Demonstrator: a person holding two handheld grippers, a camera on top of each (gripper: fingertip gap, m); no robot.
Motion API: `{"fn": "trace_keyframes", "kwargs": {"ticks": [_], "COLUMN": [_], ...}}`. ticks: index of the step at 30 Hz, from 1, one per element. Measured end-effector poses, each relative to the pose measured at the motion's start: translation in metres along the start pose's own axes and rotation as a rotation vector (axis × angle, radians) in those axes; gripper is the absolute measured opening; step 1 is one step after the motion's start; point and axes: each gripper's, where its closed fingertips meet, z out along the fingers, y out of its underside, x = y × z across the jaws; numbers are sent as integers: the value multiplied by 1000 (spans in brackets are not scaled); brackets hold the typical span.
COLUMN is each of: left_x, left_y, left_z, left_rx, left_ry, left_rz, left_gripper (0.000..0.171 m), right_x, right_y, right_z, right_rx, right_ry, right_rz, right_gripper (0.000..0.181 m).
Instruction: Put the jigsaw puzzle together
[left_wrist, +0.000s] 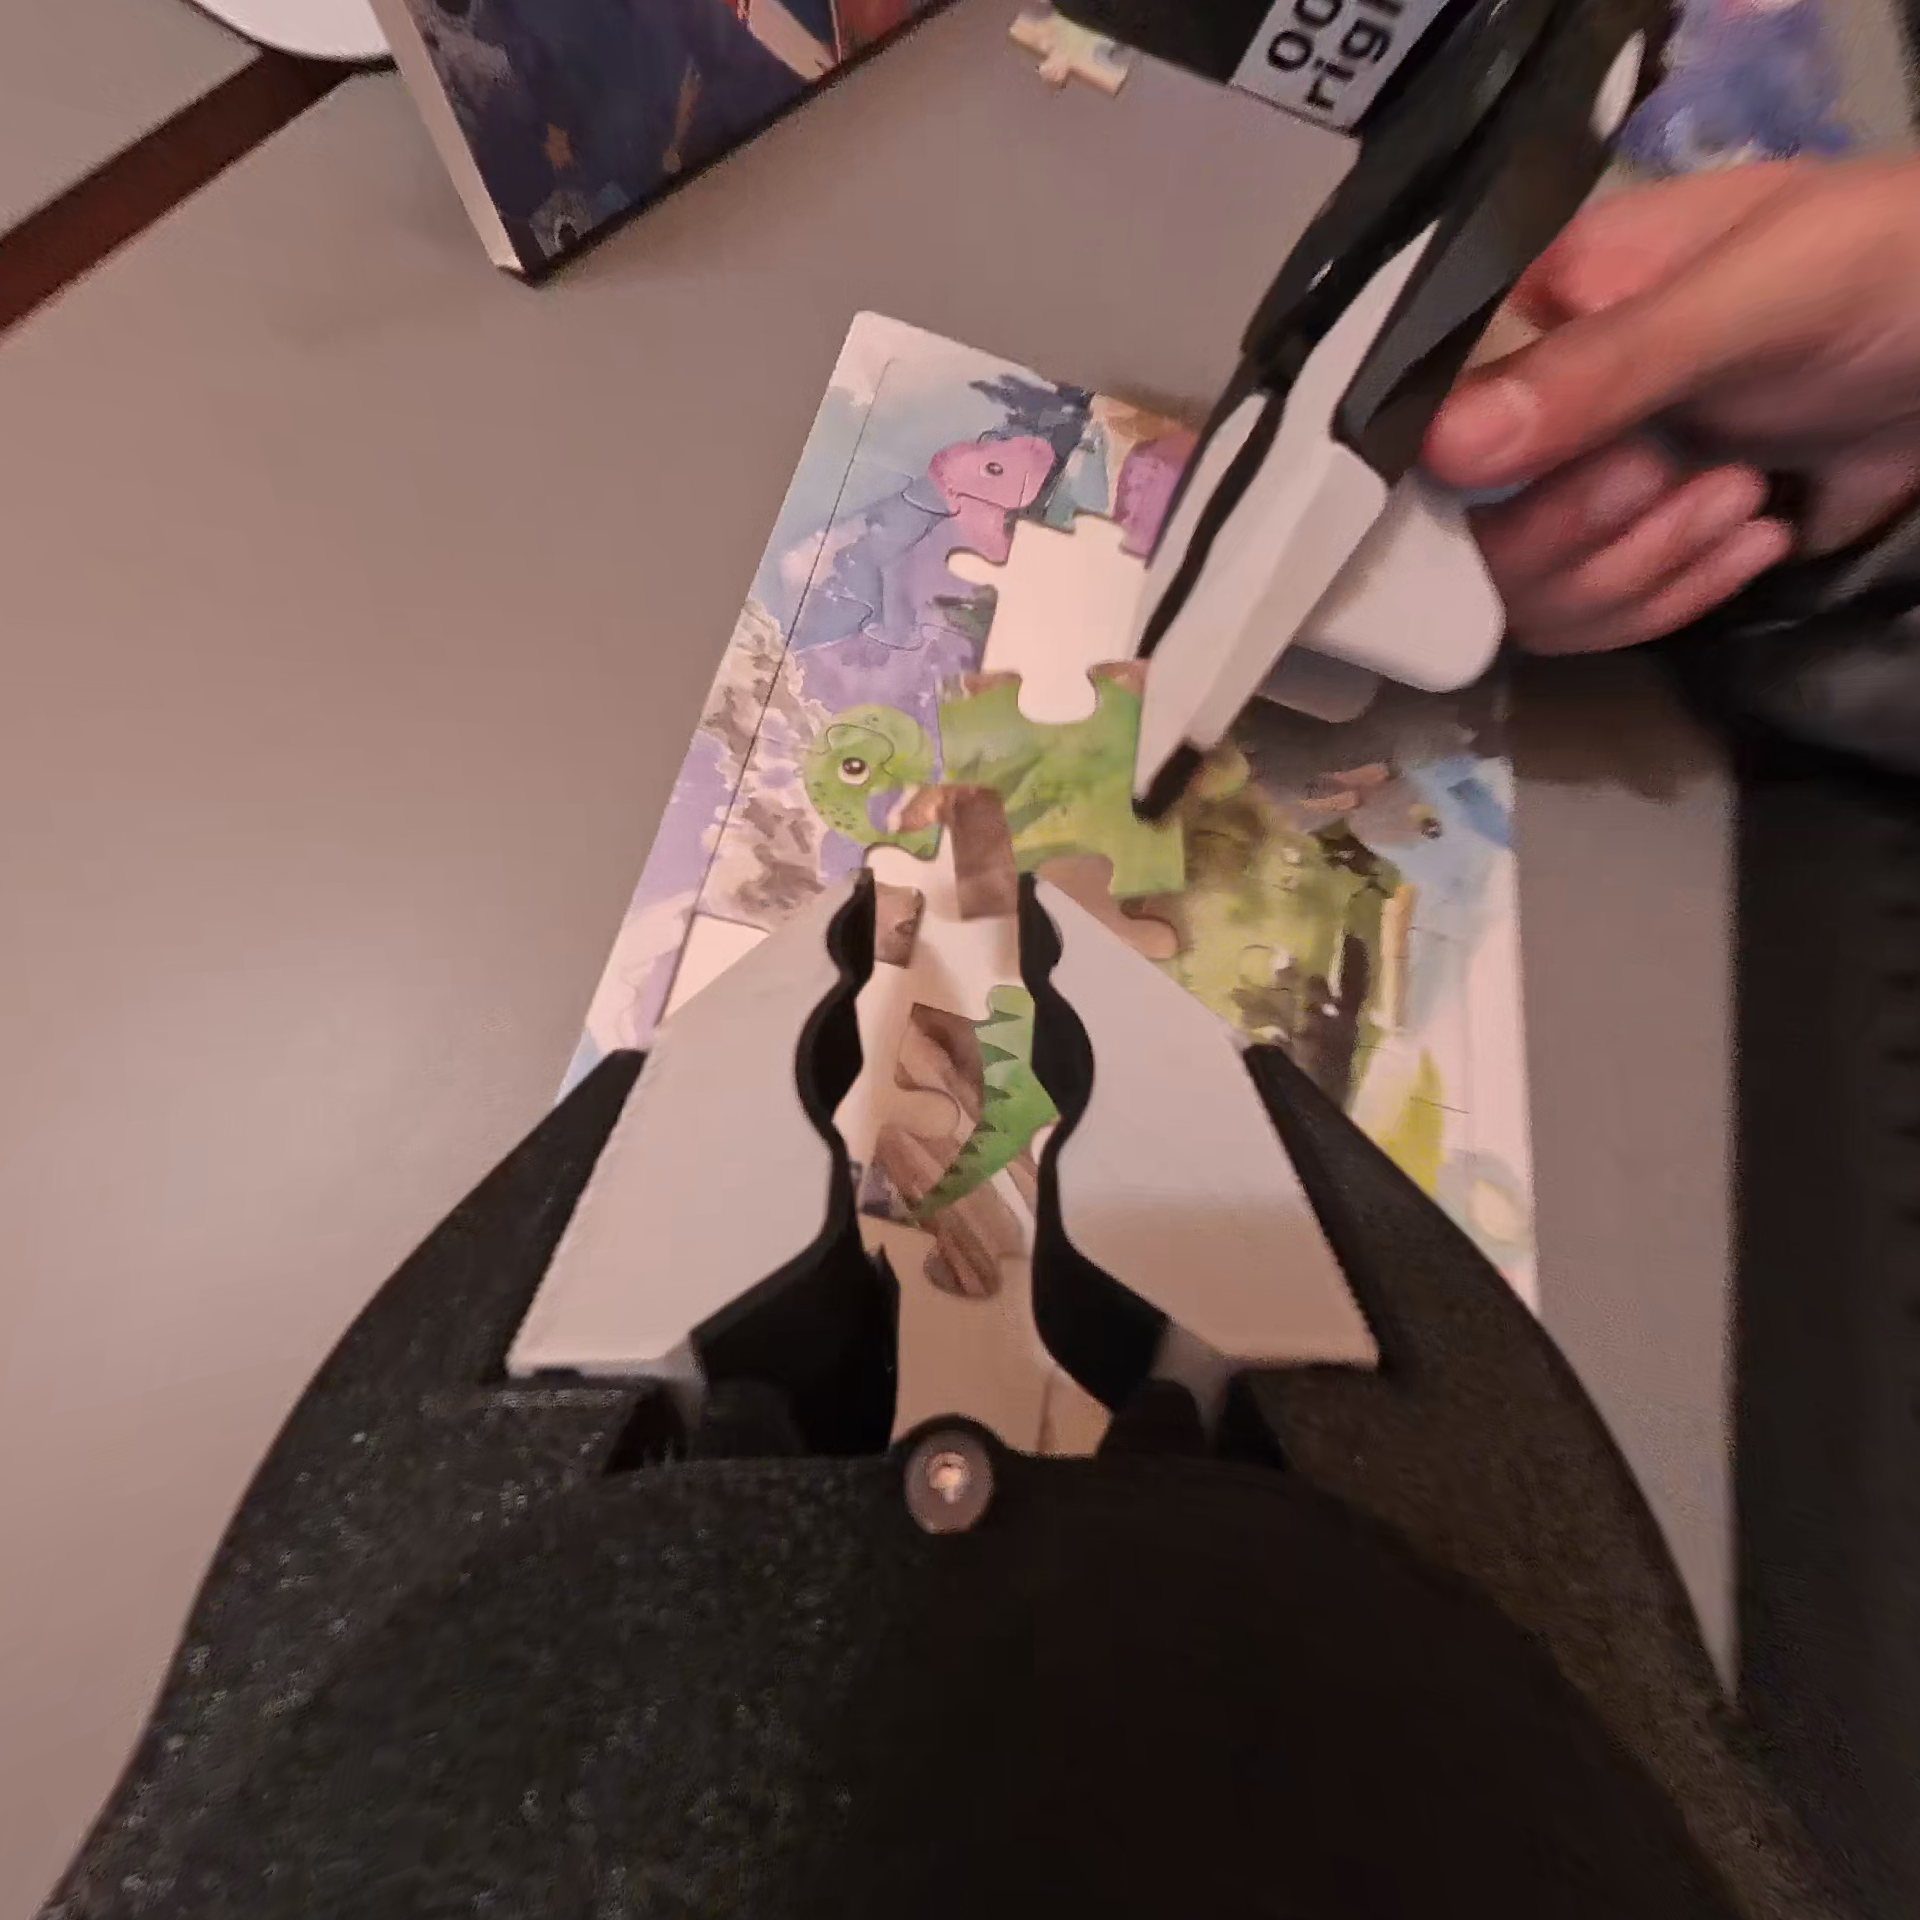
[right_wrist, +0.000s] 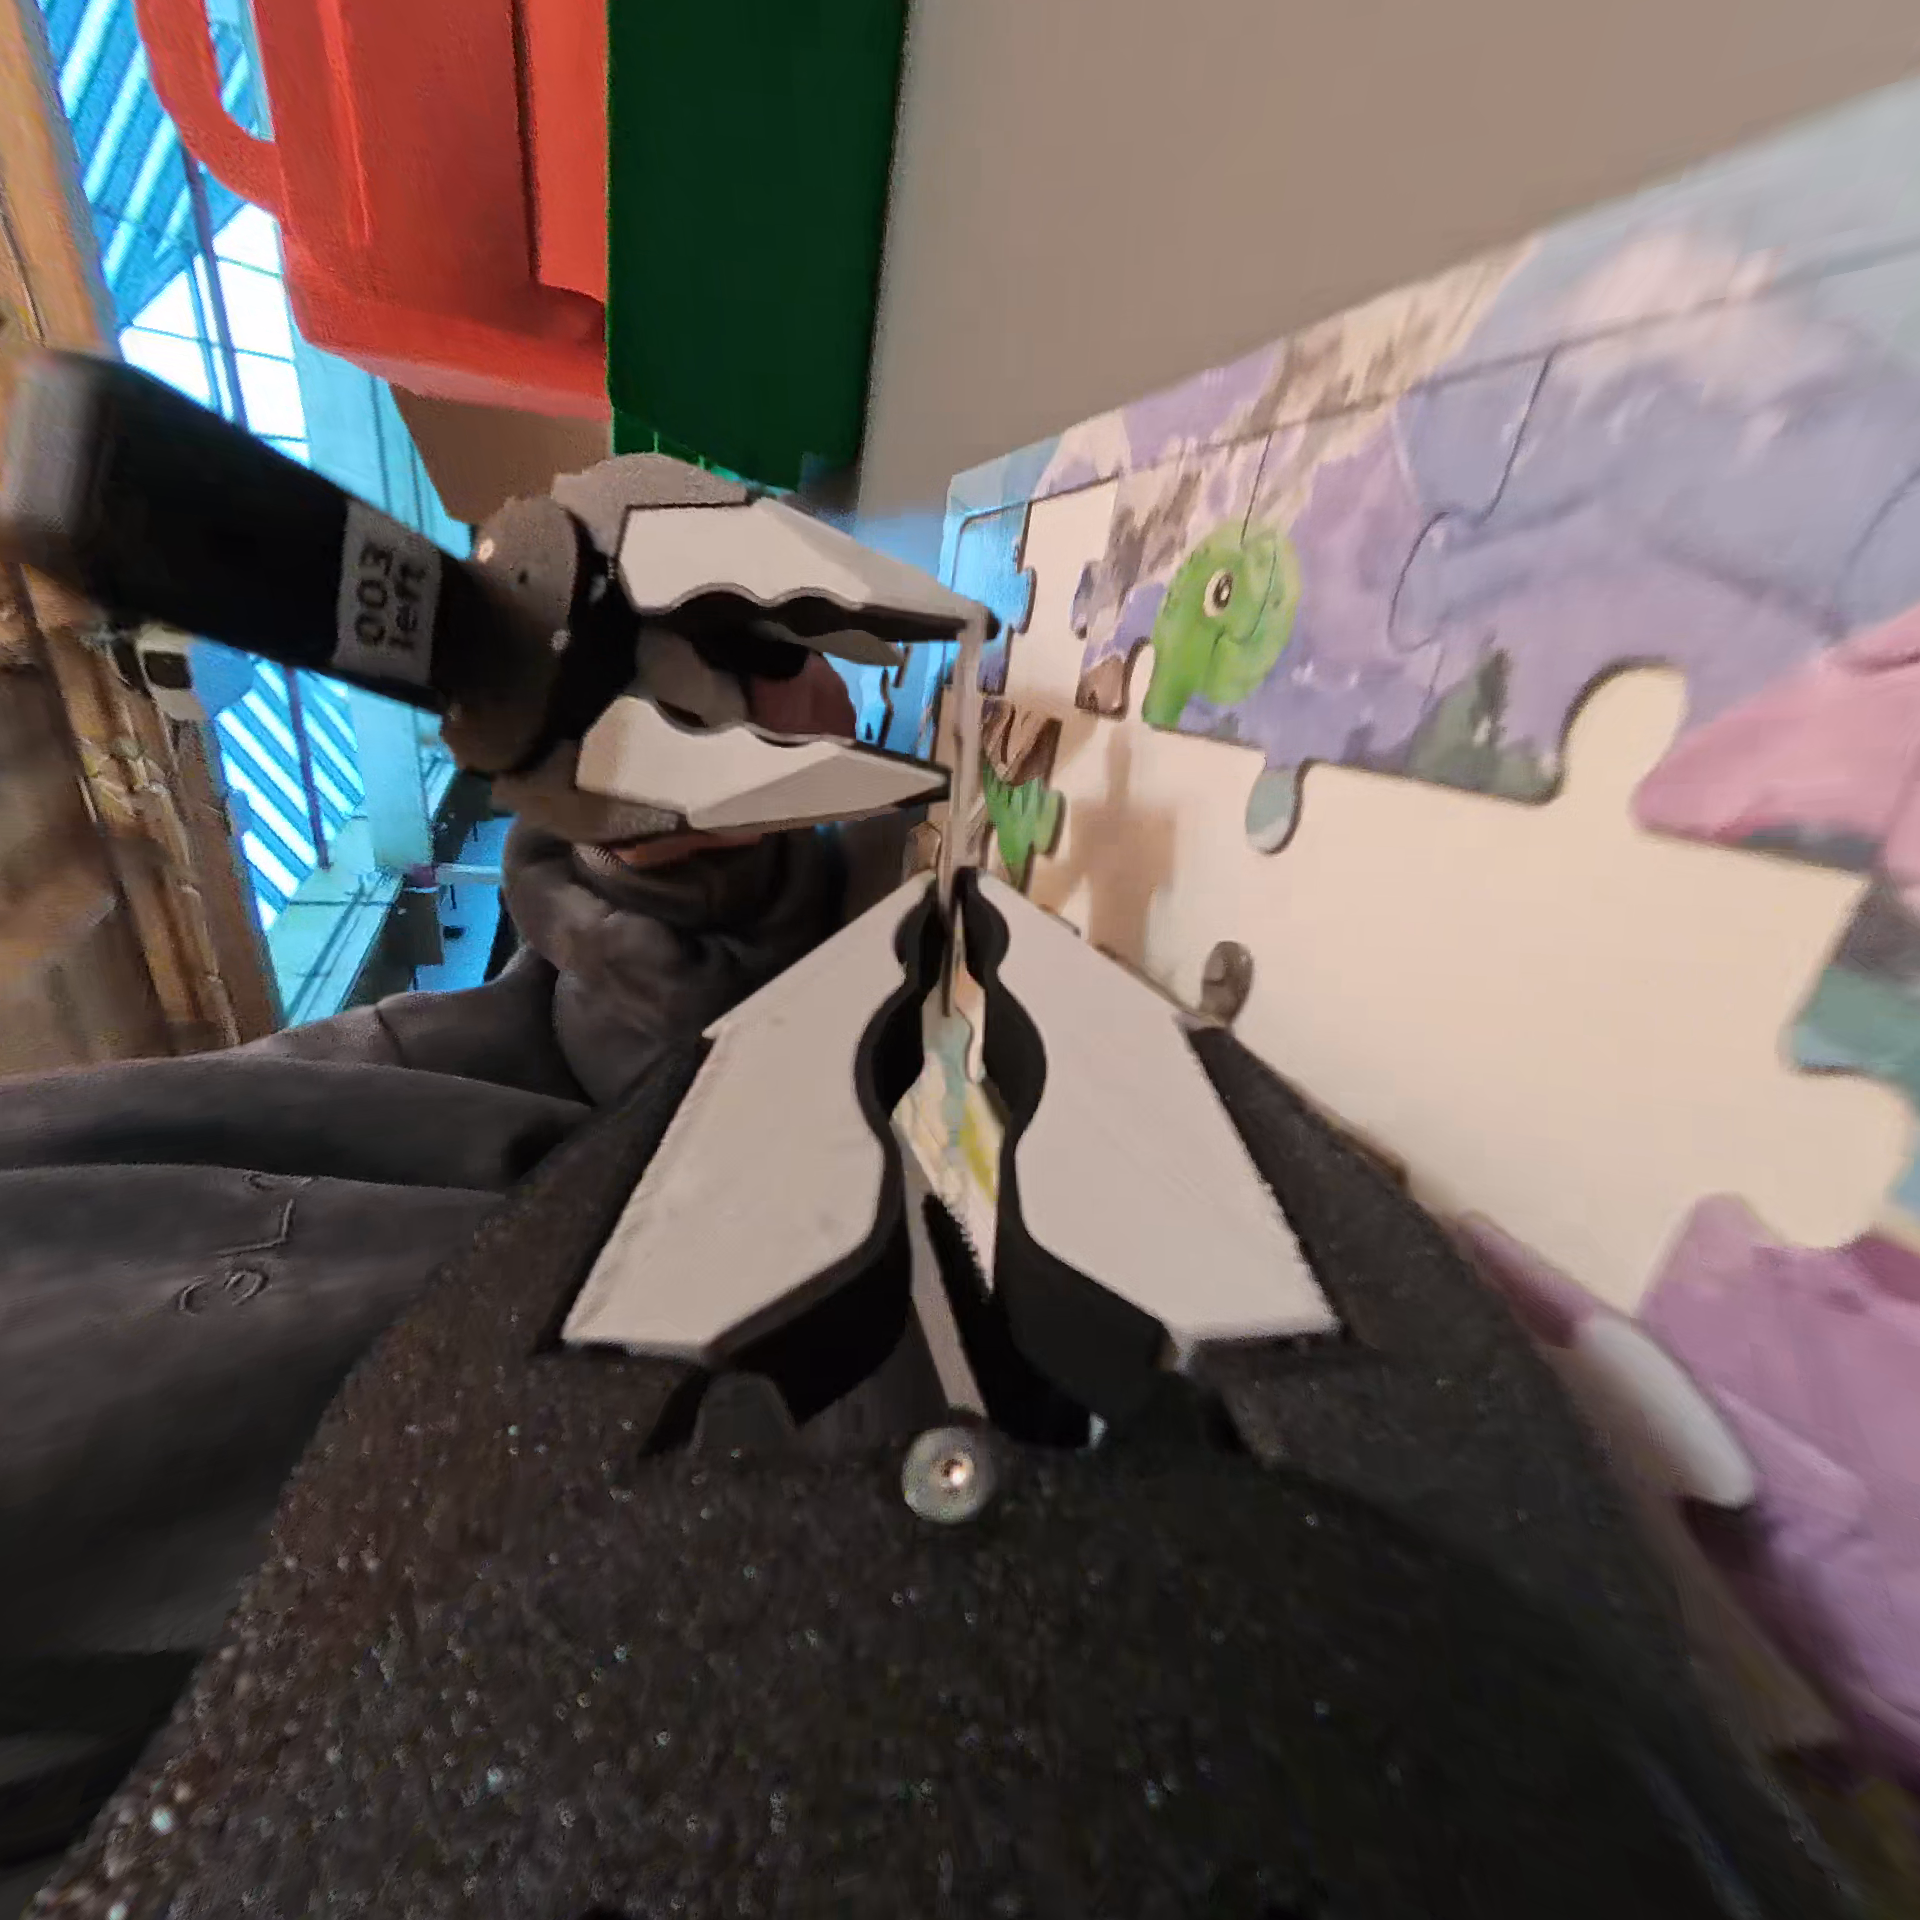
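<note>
Worktop (left_wrist: 312, 623): plain grey, carrying the puzzle board, with a dark strip along its right edge in the left wrist view.
Left gripper (left_wrist: 945, 883): nearest in its own view, low over the near half of the board. The jaws stand parted with nothing clamped between them. The right wrist view shows the same gripper (right_wrist: 961, 701) from the side, with both tips right at the raised piece; actual contact cannot be confirmed.
Right gripper (right_wrist: 951, 894): jaws closed on the thin edge of the raised piece. In the left wrist view it comes down from the upper right (left_wrist: 1153, 800), steered by a hand (left_wrist: 1714, 416).
Raised piece (left_wrist: 1049, 790): green dinosaur body with a brown patch, tilted up off the board near its middle and just beside the green dinosaur head (left_wrist: 862, 769) already seated. It is seen edge-on in the right wrist view (right_wrist: 971, 727).
Puzzle board (left_wrist: 873, 353): white-rimmed, lying flat, partly filled. Purple, blue and grey pieces sit along the left and far parts and green-yellow ones at the right. A green tail piece (left_wrist: 987, 1101) lies between the left jaws' arms.
Bare gaps (left_wrist: 1060, 613): cream backing shows beyond the raised piece and under the left gripper.
Dark sleeve (right_wrist: 260, 1195): behind the left gripper, in the right wrist view.
Box (left_wrist: 623, 135): dark blue with stars, beyond the board's far end.
Loose piece (left_wrist: 1081, 62): pale, at the far edge, well apart from the board.
</note>
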Motion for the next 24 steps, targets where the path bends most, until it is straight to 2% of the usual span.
{"fn": "trace_keyframes", "kwargs": {"ticks": [2,4,7,9,15,18,20,24], "left_x": [0,6,1,1,2,-4,-7,-3], "left_y": [0,0,0,-1,20,21,22,19], "left_z": [5,6,4,0,14,16,15,10], "left_rx": [-12,-16,-8,-14,-124,-126,-130,-106], "left_ry": [-27,26,27,35,-25,-76,-82,-69], "left_rz": [45,45,42,55,245,277,271,252], "left_gripper": [24,10,11,21,20,13,13,13], "right_x": [1,-3,4,15,24,21,18,25], "right_y": [8,14,10,6,6,12,16,6], "right_z": [7,11,11,8,8,10,11,-8], "right_rx": [-12,-17,48,87,127,103,82,117], "right_ry": [56,53,97,149,227,281,313,468], "right_rz": [0,19,42,56,85,39,-2,-117], "right_gripper": [3,5,2,1,2,3,15,23]}}
